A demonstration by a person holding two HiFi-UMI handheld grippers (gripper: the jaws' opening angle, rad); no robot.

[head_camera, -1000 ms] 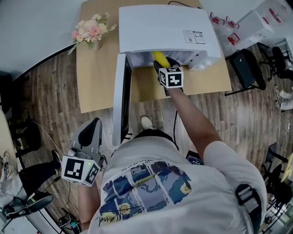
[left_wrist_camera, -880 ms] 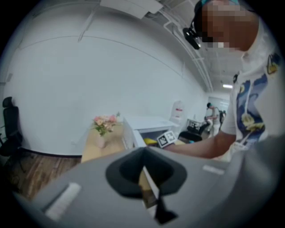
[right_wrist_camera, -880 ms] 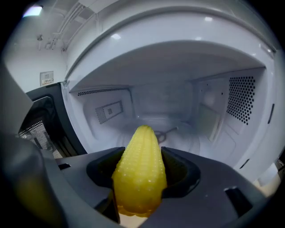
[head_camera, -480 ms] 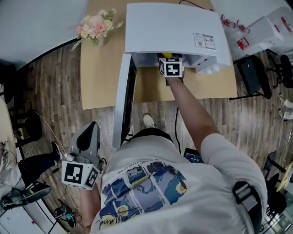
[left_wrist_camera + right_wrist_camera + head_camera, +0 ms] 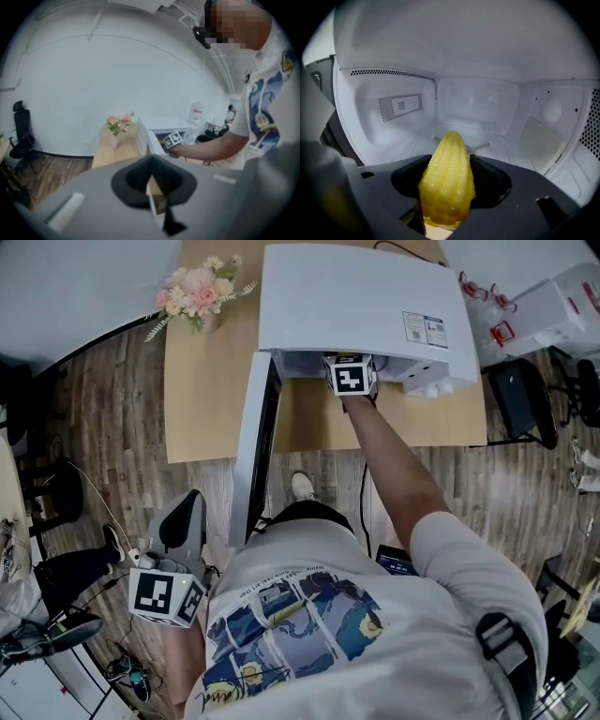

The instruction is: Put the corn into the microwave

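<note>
A yellow corn cob [image 5: 447, 180] sits between the jaws of my right gripper [image 5: 449, 174], which is shut on it. Its tip points into the white cavity of the microwave [image 5: 473, 103], above the glass turntable [image 5: 487, 140]. In the head view the microwave [image 5: 356, 296] stands on a wooden table [image 5: 206, 399] with its door [image 5: 255, 446] swung open to the left. Only the right gripper's marker cube [image 5: 350, 378] shows at the mouth; the jaws and corn are hidden inside. My left gripper [image 5: 192, 502] hangs low beside the person, shut and holding nothing.
A vase of pink flowers [image 5: 197, 292] stands on the table's far left corner. White boxes [image 5: 562, 306] and a black chair [image 5: 514, 381] lie to the right of the table. Cables [image 5: 122, 671] trail on the wooden floor at the lower left.
My right gripper has pushed the corn further into the microwave, so the cob no longer shows in the head view. The left gripper has hardly moved.
</note>
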